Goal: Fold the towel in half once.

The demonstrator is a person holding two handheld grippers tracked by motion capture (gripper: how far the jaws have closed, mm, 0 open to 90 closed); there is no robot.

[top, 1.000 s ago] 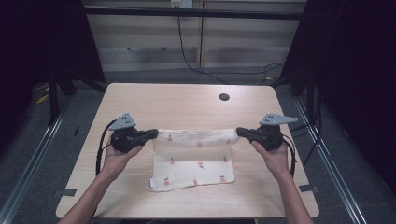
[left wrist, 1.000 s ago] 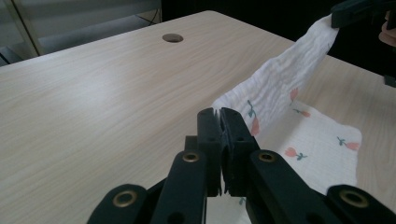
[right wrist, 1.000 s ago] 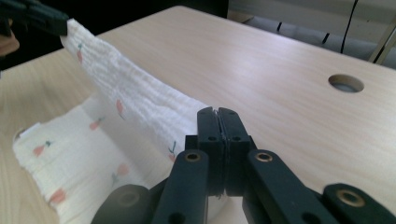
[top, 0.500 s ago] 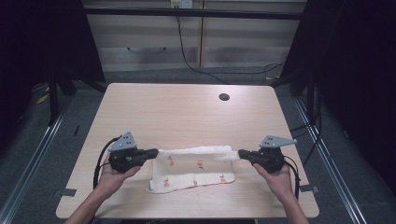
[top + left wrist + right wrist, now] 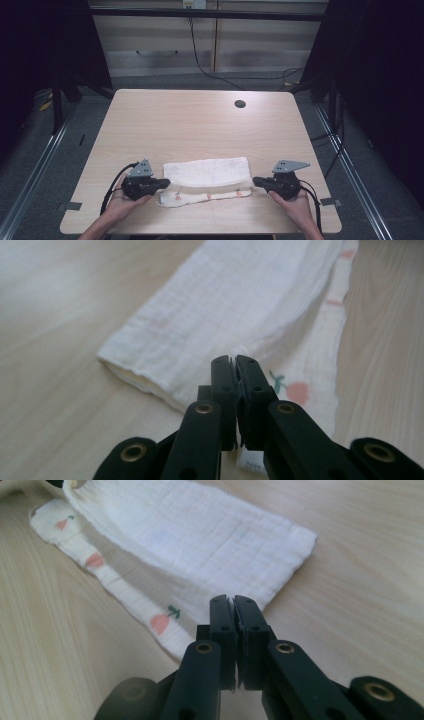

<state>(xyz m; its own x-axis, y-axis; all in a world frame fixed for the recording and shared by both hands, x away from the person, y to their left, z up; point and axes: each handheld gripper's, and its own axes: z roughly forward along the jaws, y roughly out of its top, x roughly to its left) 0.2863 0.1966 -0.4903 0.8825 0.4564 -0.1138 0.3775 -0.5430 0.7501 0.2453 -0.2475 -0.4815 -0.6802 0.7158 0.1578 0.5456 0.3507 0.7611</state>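
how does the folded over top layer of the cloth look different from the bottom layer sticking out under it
The top layer shows a plain white side, while the bottom layer carries small pink and green prints. The top layer covers a broad rectangle; the bottom layer shows as a narrow strip along the near edge. The top layer's ends look straight; the bottom layer's left end is rounded. Both are the same soft woven cloth, lying flat on the table.

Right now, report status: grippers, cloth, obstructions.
Left gripper and right gripper shut, each pinching a cloth end. Cloth folded over, lying on the table. Nothing in the way.
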